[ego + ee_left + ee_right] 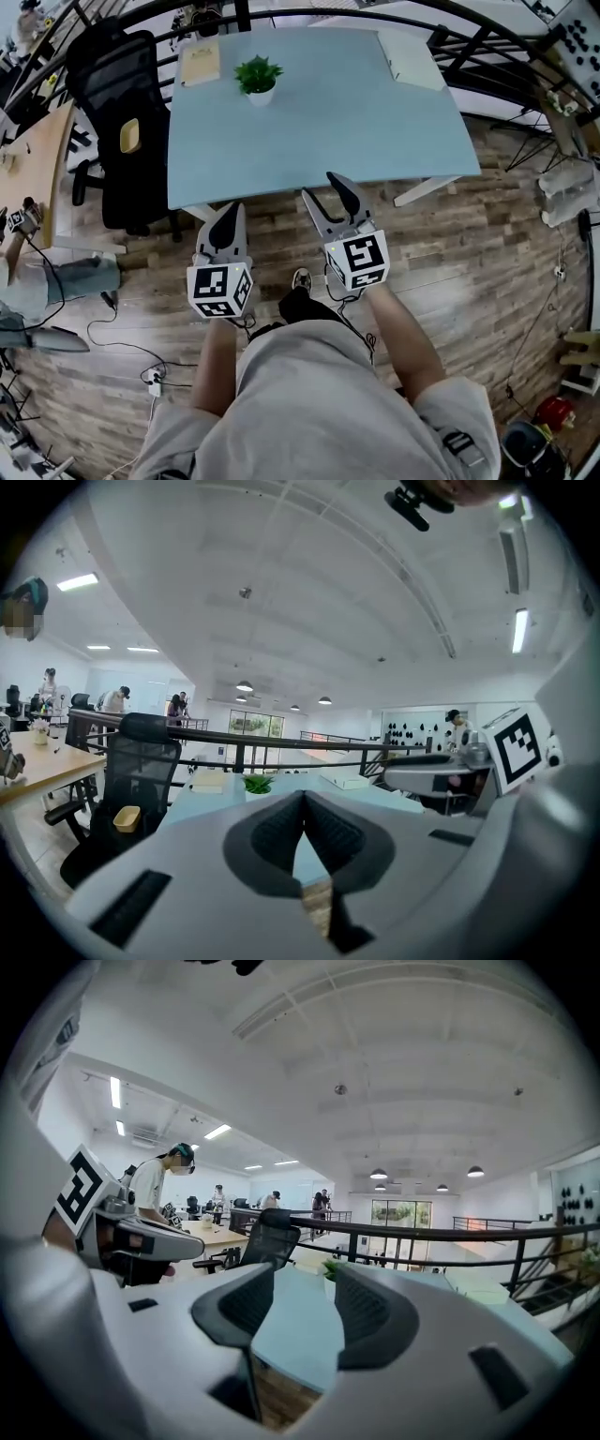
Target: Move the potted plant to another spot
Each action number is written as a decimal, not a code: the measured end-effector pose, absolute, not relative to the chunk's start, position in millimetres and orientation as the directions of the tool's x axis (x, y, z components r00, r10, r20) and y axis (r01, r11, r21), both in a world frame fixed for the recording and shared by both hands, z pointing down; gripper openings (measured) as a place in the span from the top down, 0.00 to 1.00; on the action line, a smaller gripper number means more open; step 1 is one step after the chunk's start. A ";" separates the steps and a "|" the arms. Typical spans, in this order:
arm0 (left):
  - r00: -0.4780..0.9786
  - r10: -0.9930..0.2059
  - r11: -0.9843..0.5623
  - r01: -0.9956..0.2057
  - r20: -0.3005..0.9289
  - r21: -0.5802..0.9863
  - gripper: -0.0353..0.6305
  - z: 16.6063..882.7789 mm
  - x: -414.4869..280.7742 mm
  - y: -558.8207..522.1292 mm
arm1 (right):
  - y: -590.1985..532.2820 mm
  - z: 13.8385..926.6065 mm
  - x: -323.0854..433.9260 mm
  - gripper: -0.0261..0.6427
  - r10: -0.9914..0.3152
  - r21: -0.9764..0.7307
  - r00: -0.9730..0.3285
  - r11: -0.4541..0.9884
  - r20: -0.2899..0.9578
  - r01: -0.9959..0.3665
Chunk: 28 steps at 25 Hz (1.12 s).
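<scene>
The potted plant, green leaves in a small white pot, stands near the far edge of the light blue table. It also shows far ahead in the left gripper view as the plant, and between the right jaws' line of sight as the plant. Both grippers hang in front of the table's near edge, well short of the plant. My left gripper is shut with nothing in it, its pads meeting at the tip. My right gripper is open and empty.
A black office chair stands against the table's left side. A tan book lies left of the plant and white papers at the far right corner. A dark railing runs behind the table. Cables trail on the wood floor.
</scene>
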<state>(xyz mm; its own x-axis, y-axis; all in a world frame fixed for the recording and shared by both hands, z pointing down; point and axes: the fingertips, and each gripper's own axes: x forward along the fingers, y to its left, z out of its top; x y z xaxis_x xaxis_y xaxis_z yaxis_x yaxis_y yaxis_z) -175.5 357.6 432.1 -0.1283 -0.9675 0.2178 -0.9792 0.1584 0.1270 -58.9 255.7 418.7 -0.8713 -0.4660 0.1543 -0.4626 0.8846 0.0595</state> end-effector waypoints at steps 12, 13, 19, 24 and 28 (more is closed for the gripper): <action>-0.171 -0.934 0.217 -0.969 0.314 0.117 0.93 457.2 -197.2 291.1 | 168.3 442.9 -73.5 0.65 -0.418 0.005 -0.894 0.906 0.158 -0.423; -0.174 -0.932 0.221 -0.968 0.319 0.117 0.93 459.1 -199.7 288.3 | 163.7 445.8 -76.9 0.65 -0.413 0.002 -0.896 0.908 0.164 -0.418; -0.169 -0.919 0.228 -0.965 0.357 0.132 0.93 480.2 -221.5 269.6 | 142.9 467.0 -101.0 0.58 -0.401 -0.001 -0.891 0.912 0.213 -0.411; -0.151 -0.918 0.219 -0.964 0.368 0.151 0.93 493.6 -253.3 236.7 | 120.3 482.5 -129.1 0.53 -0.392 0.000 -0.885 0.914 0.252 -0.405; -0.117 -0.913 0.193 -0.968 0.391 0.161 0.93 505.8 -282.5 209.3 | 101.9 496.0 -152.4 0.51 -0.391 0.006 -0.874 0.913 0.288 -0.407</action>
<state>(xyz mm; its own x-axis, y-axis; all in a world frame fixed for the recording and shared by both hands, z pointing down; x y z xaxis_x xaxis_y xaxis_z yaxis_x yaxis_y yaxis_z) -282.5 209.3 505.8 -0.1168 -0.9130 0.3909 -0.9679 0.1929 0.1614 -152.4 101.9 496.0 -0.8740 -0.3914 0.2881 -0.4069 0.9134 0.0064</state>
